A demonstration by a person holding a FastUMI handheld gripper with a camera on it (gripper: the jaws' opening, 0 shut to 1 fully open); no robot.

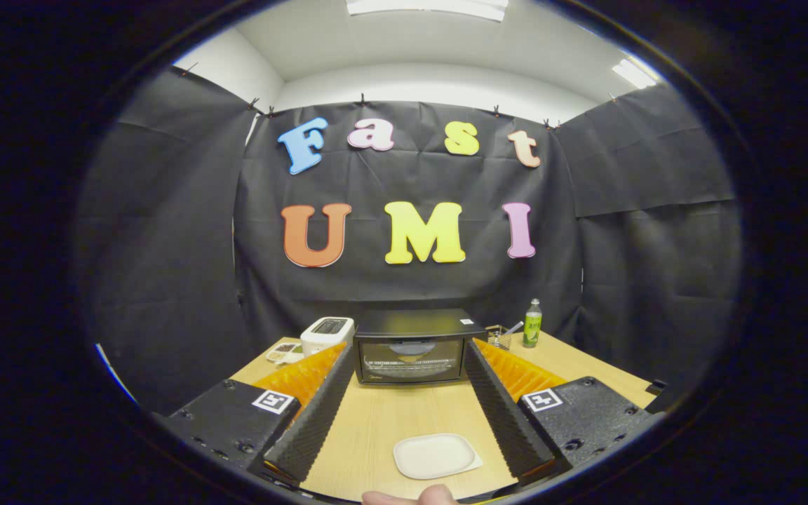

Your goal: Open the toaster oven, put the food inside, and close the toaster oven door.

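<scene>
The gripper (407, 407) points across a light wooden table (390, 428) toward the oven (414, 346), which sits at the centre of the frame, just beyond the fingertips. Its fingers (316, 414) are spread wide apart and grip nothing; bare tabletop shows between them. The oven is black, with its glass door shut and a rack faintly visible behind the glass.

Low in the frame, between the fingers and near their base, lies a white plate (437, 455); whether anything lies on it cannot be told. At the bottom edge, just below the plate, a fingertip (411, 497) of a person shows.

Left of the oven, just beside it, stands a white toaster (327, 334), and left of that a small dish (283, 350) with dark contents too small to identify. Right of the oven there is a clear glass (500, 338) with a straw-like stick in it, and next to it a green bottle (532, 324), upright near the table's back edge.
</scene>
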